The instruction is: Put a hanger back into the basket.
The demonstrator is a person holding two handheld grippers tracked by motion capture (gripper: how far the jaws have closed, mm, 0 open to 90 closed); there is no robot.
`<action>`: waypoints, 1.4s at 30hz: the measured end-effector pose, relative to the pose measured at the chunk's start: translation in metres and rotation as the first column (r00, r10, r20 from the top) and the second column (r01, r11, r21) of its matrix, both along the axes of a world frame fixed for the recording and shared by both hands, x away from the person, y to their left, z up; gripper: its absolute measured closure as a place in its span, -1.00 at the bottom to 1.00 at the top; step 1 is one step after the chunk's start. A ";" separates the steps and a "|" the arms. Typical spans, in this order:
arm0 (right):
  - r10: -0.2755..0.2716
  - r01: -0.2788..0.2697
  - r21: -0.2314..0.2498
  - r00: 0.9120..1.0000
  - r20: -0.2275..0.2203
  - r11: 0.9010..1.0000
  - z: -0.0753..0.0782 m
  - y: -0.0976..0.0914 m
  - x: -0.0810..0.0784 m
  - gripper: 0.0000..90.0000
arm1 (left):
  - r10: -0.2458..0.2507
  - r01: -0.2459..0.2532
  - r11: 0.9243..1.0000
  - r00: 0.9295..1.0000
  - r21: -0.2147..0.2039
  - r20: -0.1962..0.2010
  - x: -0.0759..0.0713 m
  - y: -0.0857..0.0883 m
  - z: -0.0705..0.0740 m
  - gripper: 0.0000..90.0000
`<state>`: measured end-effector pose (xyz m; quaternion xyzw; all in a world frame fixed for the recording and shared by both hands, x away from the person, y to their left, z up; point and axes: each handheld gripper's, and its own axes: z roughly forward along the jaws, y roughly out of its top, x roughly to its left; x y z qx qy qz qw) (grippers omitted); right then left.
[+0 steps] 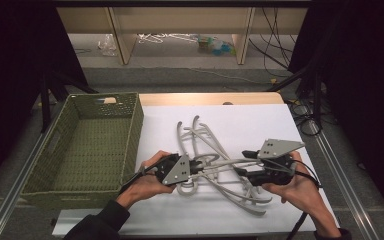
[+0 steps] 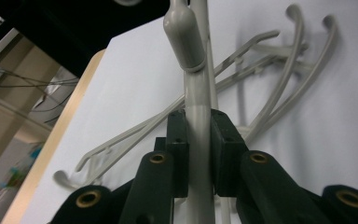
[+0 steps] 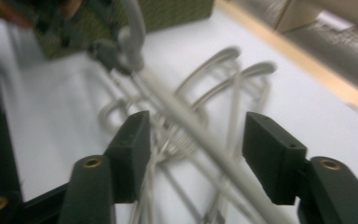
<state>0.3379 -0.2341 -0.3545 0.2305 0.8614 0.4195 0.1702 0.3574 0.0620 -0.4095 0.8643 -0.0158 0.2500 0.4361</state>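
Left tool (image 2: 199,140) is clenching one hanger (image 2: 198,93); right tool (image 3: 193,154) is standing released; tangled hangers (image 1: 215,165) risk dragging along.

The high view sits above your side of the counter (image 1: 280,210), looking forward and down, far enough back to catch the green basket (image 1: 87,150) and the floor beyond. The left gripper view rides your left hand-held gripper (image 2: 199,140), super close, staring along its jaws across the pile of grey hangers (image 2: 261,84). The right gripper view does the same from your right hand-held gripper (image 3: 193,149), facing back toward the basket. All three share that hanger pile on the white sheet.
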 end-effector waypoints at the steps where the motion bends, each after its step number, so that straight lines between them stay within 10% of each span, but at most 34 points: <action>1: 0.000 0.000 0.000 1.000 0.000 1.000 0.000 0.000 0.000 -0.07 | 0.012 -0.012 0.999 1.000 0.037 0.009 0.001 0.000 0.002 0.77; 5: -0.070 0.066 0.085 0.997 0.045 0.994 0.012 -0.011 -0.002 -0.18 | 0.106 -0.104 0.994 0.993 0.041 -0.054 0.009 0.003 0.002 0.78; 9: -0.056 0.055 0.082 0.998 0.013 0.995 0.012 -0.009 -0.005 -0.17 | 0.195 -0.197 0.980 0.967 0.005 -0.167 0.015 0.009 0.007 0.78; 15: 0.013 -0.010 0.040 0.997 -0.078 0.999 -0.006 0.009 -0.008 -0.18 | 0.272 -0.332 0.940 0.872 -0.083 -0.407 0.024 0.023 0.018 0.78; 19: 0.027 -0.025 0.019 0.993 -0.117 1.000 -0.017 0.015 -0.008 -0.18 | 0.263 -0.367 0.921 0.832 -0.129 -0.489 0.022 0.033 0.029 0.77; 26: 0.035 -0.032 0.023 0.991 -0.126 0.999 -0.023 0.016 -0.010 -0.18 | 0.237 -0.416 0.886 0.788 -0.206 -0.568 0.015 0.055 0.049 0.77; 29: 0.036 -0.033 0.023 0.991 -0.127 0.999 -0.025 0.015 -0.011 -0.18 | 0.235 -0.426 0.877 0.782 -0.220 -0.577 0.011 0.065 0.059 0.77; 35: 0.046 -0.041 0.036 0.989 -0.142 0.999 -0.030 0.012 -0.012 -0.18 | 0.241 -0.430 0.869 0.801 -0.246 -0.549 0.001 0.085 0.086 0.77; 42: 0.033 -0.028 0.039 0.986 -0.161 0.999 -0.035 0.008 -0.012 -0.18 | 0.262 -0.489 0.820 0.783 -0.299 -0.564 0.001 0.124 0.113 0.77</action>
